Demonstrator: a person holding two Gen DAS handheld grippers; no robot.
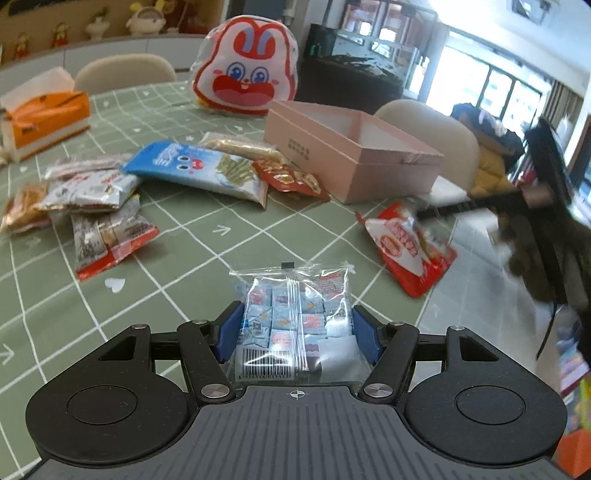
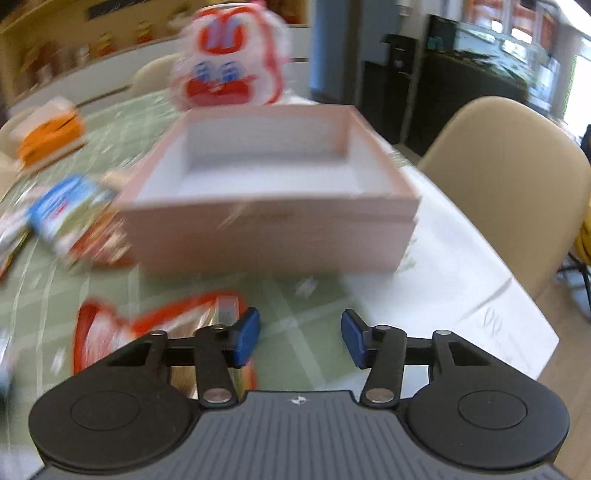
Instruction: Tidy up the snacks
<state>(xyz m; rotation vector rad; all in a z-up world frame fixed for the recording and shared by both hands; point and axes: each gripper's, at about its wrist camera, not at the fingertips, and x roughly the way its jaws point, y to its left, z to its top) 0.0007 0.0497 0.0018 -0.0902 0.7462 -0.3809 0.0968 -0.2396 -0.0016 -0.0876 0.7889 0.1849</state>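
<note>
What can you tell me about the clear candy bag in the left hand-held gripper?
The clear candy bag is a small transparent plastic pouch packed with square, pale blue and pink wrapped sweets, with a back seam down its middle and a barcode label at its near end. It sits lengthwise between the blue pads of the left hand-held gripper, which close on its sides, above the green checked tablecloth.

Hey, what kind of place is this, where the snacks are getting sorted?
Probably a dining area in a home, or possibly a small shop. A table with a green grid tablecloth has beige chairs around it, a shelf of figurines lines the back wall, and large bright windows stand on the right.
</note>
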